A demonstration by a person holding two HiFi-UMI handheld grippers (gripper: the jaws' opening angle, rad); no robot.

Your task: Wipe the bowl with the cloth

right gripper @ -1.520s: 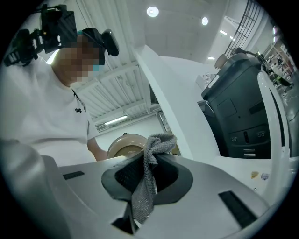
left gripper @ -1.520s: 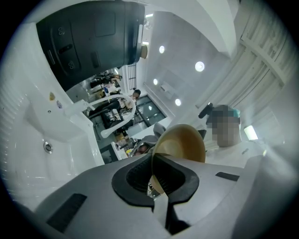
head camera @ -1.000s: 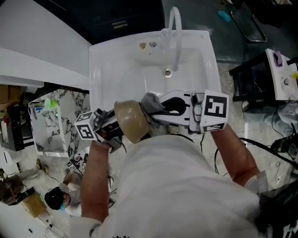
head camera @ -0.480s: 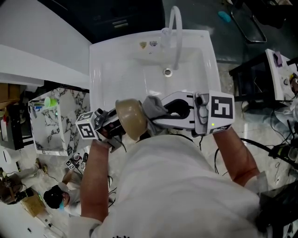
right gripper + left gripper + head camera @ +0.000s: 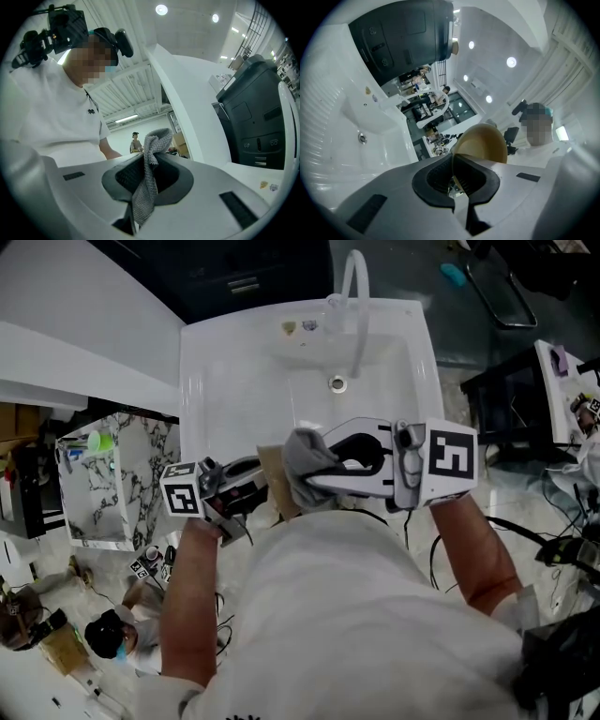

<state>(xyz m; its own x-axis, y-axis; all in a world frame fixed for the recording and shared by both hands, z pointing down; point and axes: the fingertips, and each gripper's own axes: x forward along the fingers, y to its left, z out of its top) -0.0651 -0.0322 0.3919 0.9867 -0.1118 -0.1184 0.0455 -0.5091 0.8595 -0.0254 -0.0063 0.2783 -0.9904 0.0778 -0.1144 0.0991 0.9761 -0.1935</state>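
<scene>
Compared with the earlier head views, the left gripper [image 5: 255, 486] has dropped slightly and tipped the bowl [image 5: 274, 486]. The bowl's round tan face was then plainly visible; now only a narrow tan edge shows. The left gripper view shows this gripper's jaws nearly together, pinching the thin rim of the bowl, whose body rises just beyond the jaw tips. The right gripper [image 5: 317, 472] sits a little higher than before, and the left gripper's marker cube [image 5: 183, 499] has shifted only slightly. In the right gripper view, its jaws are clamped on a fold of the grey cloth [image 5: 149, 159], which bunches above the tips and trails down between them. From the head view the cloth [image 5: 305, 460] now overlaps the bowl where earlier it lay beside it, which suggests the wiping stroke is in progress; actual contact between cloth and bowl cannot be confirmed. Both tools are held above the near edge of the white sink [image 5: 216, 371], well short of the faucet [image 5: 354, 306] and the drain [image 5: 337, 385].
</scene>
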